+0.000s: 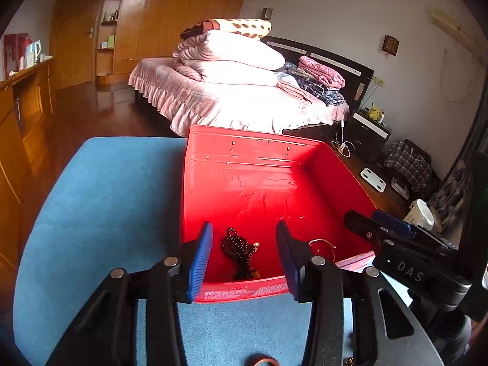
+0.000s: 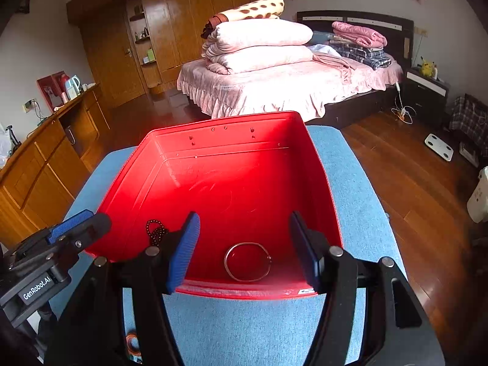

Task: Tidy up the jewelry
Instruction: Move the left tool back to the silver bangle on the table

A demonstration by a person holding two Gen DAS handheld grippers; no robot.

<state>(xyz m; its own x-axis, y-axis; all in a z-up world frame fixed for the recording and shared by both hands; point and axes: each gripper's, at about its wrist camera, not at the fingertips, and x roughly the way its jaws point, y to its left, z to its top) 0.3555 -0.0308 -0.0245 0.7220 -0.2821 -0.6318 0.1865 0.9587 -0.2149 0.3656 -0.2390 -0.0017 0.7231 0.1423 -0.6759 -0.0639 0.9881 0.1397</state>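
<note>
Both claws spread, nothing pinched: left claw over the beads, right claw over the bangle, both lying in the red box. Risk, imo: claws sit near each other, a reach w/ either could bump the other.

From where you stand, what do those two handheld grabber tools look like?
Both match: the left gripper and right gripper have black angular linkage arms with round silver pins and ribbed blue finger pads. White lettering marks their bodies: "GenRobot.AI" and "DAS".
</note>
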